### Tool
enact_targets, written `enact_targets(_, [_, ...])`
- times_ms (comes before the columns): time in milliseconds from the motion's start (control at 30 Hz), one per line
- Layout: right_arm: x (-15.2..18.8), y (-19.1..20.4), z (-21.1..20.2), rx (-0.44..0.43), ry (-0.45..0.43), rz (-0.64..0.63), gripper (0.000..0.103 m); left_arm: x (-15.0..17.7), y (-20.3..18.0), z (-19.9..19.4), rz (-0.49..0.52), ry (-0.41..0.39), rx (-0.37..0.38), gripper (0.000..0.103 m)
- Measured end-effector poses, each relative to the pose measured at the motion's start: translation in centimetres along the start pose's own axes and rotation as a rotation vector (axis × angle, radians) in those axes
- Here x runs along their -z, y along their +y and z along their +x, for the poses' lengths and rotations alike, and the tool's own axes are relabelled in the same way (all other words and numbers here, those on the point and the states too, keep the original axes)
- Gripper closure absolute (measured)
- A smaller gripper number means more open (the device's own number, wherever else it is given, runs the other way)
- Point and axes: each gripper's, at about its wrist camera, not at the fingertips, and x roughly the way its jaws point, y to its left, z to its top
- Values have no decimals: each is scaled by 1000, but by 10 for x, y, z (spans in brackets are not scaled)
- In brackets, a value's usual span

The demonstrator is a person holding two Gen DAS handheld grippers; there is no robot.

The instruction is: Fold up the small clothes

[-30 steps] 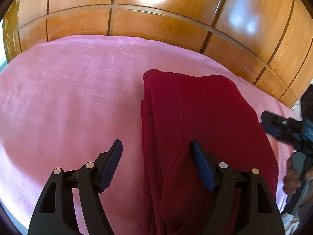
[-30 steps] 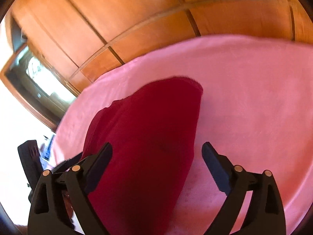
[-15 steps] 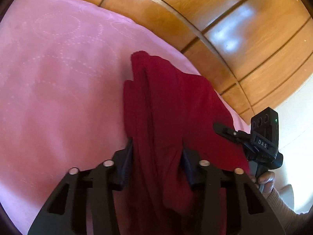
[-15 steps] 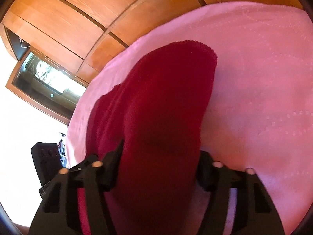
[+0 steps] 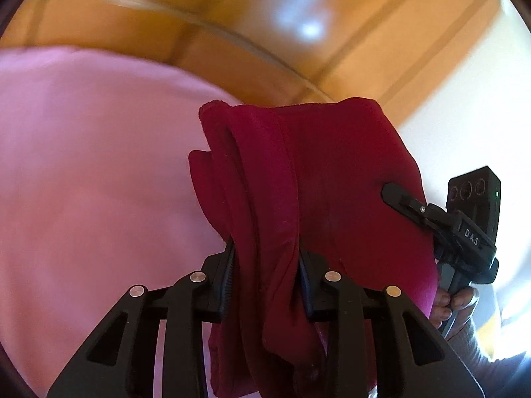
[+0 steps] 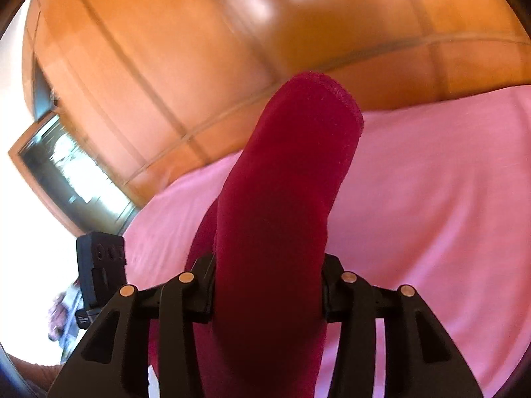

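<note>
Red garment – pink cloth beneath

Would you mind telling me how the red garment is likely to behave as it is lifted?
The red garment is probably floppy: it bunches in folds between the closing left gripper. It likely sags wherever it is unsupported, since it droops over the closing right gripper. Its knit-looking surface seems unlikely to slip on the pink cover.

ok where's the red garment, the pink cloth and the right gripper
red garment (image 5: 332, 172), left wrist view, on its broad folded face
pink cloth (image 5: 83, 165), left wrist view, on a bare stretch
right gripper (image 6: 267, 285), right wrist view, midway between its fingertips
</note>
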Motion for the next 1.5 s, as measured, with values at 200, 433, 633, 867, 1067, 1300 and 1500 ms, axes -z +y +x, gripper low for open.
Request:
enact_targets(200, [-4,-102,-46,223,-50,98,50,-24,-76,110,181,142,-3,72])
enact_targets(433, [44,-171,-37,375,-16,259,22,0,-108,179,392,221,-212,64])
enact_targets(633, [38,-129,-71,470,-75,169,23,11,-115,147,429,143,-300,60])
enact_targets(867, [63,-63,-42,442,-11,83,46,35,-104,140,404,69,-408,58])
enact_targets(1067, [81,-46,-17,636,-25,-31,34,25,-107,123,324,52,-411,46])
enact_targets(1300, [80,-22,-47,645,-117,40,9,33,-117,67,302,-80,-478,33])
enact_targets(1500, [88,8,-59,735,-164,78,2,43,-122,30,296,-156,-504,30])
